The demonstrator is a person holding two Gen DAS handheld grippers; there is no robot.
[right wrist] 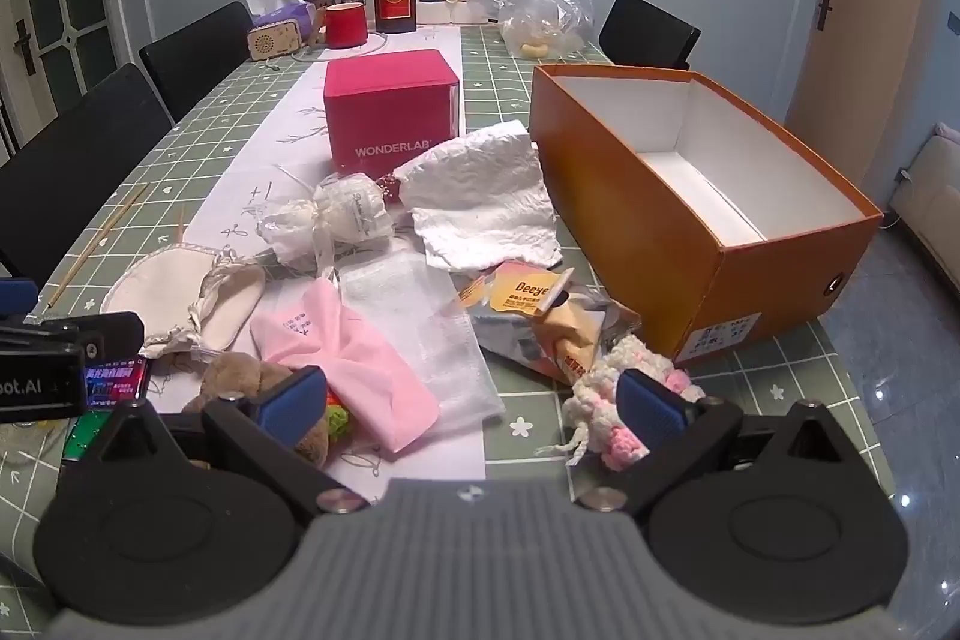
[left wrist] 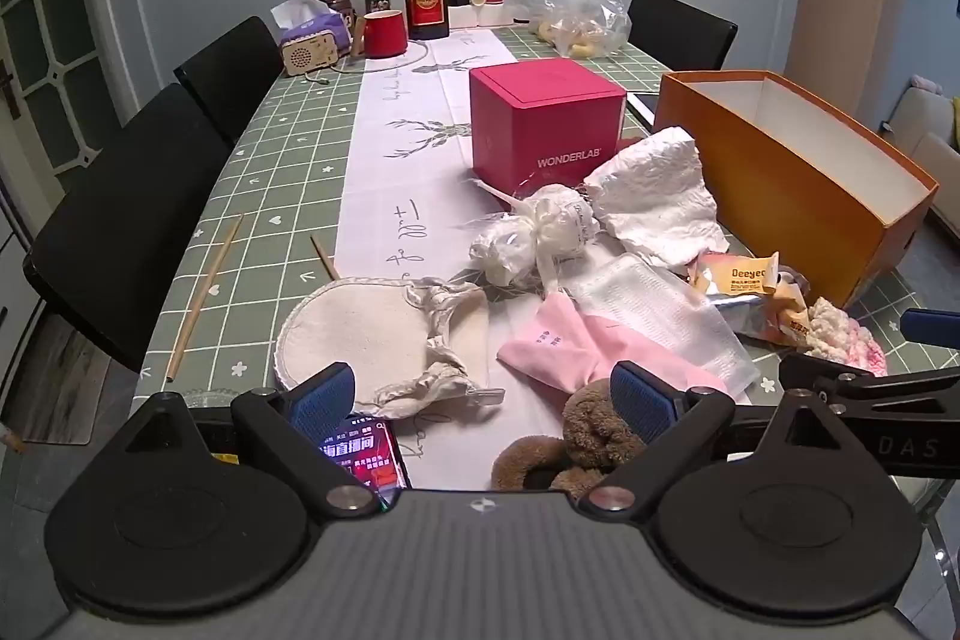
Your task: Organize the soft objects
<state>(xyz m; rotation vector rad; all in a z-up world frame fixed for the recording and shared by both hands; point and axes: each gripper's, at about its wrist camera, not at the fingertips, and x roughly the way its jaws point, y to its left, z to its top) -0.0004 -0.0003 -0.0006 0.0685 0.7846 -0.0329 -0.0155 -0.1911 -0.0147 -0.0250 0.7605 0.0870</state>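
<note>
Partly | brown plush toy (left wrist: 591,439) hidden behind left tongs (left wrist: 486,394)

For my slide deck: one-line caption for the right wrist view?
Open right gripper hovers over soft clutter beside an empty orange box.

Two wrist views set low at the near end of the tabletop (left wrist: 288,142)

Each is aimed forward along its own jaws, down the tabletop toward the far wall. The left view is placed left of the right one. The pink box (left wrist: 543,124), the orange box (right wrist: 708,196) and the soft clutter close ahead are shared by both.
</note>
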